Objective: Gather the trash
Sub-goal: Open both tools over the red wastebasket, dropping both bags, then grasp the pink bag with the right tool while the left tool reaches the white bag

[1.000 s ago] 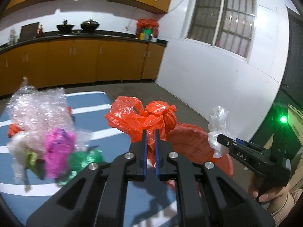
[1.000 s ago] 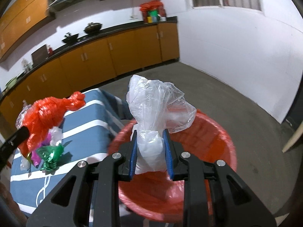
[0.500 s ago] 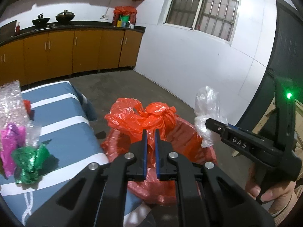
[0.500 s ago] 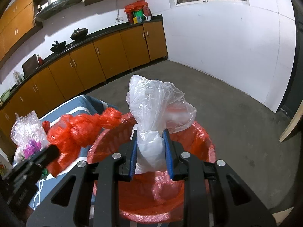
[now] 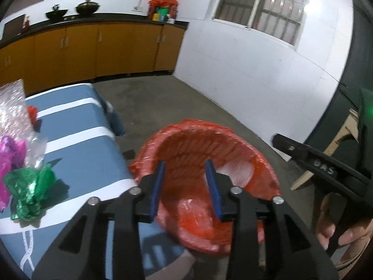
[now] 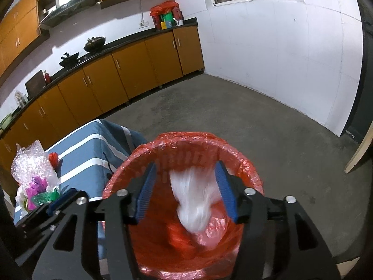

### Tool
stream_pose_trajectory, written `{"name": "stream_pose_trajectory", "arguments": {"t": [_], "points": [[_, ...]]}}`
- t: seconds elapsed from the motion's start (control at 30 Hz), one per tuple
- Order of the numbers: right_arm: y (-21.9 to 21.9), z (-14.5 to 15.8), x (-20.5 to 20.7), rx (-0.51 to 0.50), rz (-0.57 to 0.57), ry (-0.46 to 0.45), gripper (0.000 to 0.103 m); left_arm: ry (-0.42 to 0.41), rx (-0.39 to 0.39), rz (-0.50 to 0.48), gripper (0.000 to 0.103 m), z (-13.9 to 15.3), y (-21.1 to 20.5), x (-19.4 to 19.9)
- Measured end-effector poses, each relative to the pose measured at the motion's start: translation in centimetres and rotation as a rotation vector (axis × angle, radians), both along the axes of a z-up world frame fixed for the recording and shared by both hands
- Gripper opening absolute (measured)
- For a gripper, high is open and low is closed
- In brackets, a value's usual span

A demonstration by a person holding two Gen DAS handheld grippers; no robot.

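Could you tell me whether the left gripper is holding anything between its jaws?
No, the left gripper has open, empty jaws above the red-lined bin.

clear plastic bag (image 6: pixel 195 198): motion-blurred, outline unreadable | bubble wrap (image 5: pixel 11 107): cut by left edge | hand (image 5: pixel 342 224): mostly hidden behind right gripper (image 5: pixel 289 144), clipped at frame edge | countertop items (image 6: pixel 166 16): too small to identify

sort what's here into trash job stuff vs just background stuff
Job:
- red-lined bin
- white plastic bag falling into it
- red bag already inside
- bubble wrap, pink and green wrappers on the striped table

Background:
- woks
- cabinets
- window
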State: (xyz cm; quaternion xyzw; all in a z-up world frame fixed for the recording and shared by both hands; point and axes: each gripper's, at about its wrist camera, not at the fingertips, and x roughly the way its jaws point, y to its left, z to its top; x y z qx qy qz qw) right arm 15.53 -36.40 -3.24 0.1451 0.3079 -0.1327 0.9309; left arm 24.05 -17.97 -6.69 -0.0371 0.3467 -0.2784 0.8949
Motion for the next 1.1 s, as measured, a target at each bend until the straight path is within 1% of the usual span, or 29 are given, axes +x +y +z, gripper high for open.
{"name": "stream_pose_trajectory", "arguments": {"t": [0.1,0.17,0.23,0.37,0.47,0.63,0.73,0.83,1.0,1.1], "points": [[0.4,0.1,-0.2,-0.030,-0.007,-0.002,0.063,-0.004,0.005,0.055,0.050,-0.1,1.8,-0.1],[1.0,0.3,-0.2,-0.070,-0.015,-0.007,0.072,-0.016,0.020,0.093,0.056,0.1,2.9,-0.4],[2.0,0.6,-0.2,-0.118,-0.021,-0.019,0.079,-0.035,0.029,0.130,0.063,0.5,4.1,-0.7],[4.2,0.9,0.1,-0.152,-0.003,-0.049,0.083,-0.079,0.062,0.220,0.069,1.2,7.2,-1.4],[5.9,1.2,0.8,-0.144,0.033,-0.060,0.083,-0.114,0.089,0.299,0.073,1.8,10.2,-2.0],[10.7,1.1,2.1,-0.121,0.158,-0.070,0.082,-0.155,0.139,0.453,0.077,2.2,16.6,-3.6],[14.1,1.0,2.8,-0.130,0.246,-0.069,0.077,-0.160,0.180,0.549,0.078,1.7,20.6,-4.5],[17.5,0.9,3.7,-0.117,0.329,-0.064,0.072,-0.158,0.211,0.629,0.078,1.2,24.1,-5.3],[23.0,0.8,5.0,-0.098,0.463,-0.058,0.063,-0.144,0.226,0.735,0.078,0.8,29.0,-6.3],[26.1,0.7,5.6,-0.109,0.532,-0.055,0.060,-0.132,0.221,0.774,0.078,0.7,31.0,-6.7]]}}
